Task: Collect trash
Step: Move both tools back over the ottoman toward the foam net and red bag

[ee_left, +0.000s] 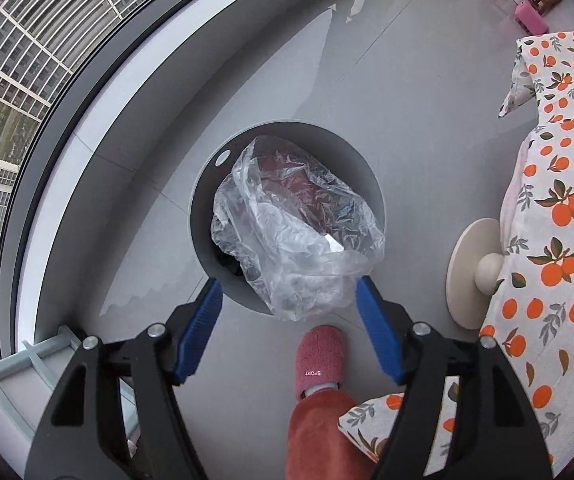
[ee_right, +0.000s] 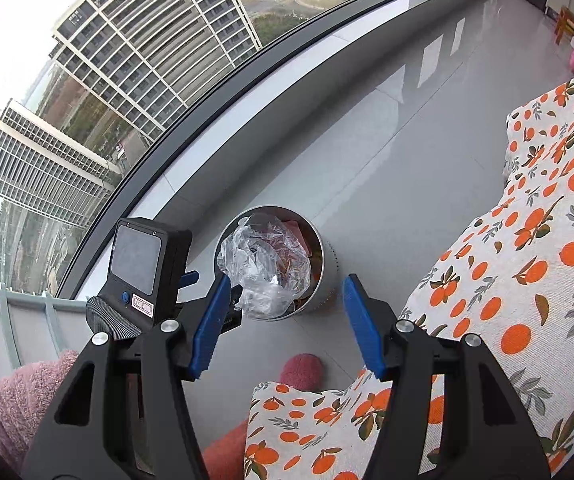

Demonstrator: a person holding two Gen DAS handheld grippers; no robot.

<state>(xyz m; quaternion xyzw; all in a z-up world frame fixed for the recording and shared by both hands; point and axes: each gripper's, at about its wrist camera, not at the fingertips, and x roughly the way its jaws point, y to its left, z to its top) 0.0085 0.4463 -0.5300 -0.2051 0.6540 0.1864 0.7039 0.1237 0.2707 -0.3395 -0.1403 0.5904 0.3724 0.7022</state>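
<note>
A round grey trash bin stands on the grey floor, seen from above. A crumpled clear plastic bag lies on top of the bin's contents and hangs over its near rim. My left gripper is open and empty, hovering above the bin's near edge. In the right wrist view the same bin with the bag stands on the floor. My right gripper is open and empty, higher and farther back. The body of the left gripper shows at left there.
A table with an orange-print cloth stands right of the bin, on a white round base. My foot in a pink slipper is by the bin. A curved window wall runs behind. A pink stool stands far off.
</note>
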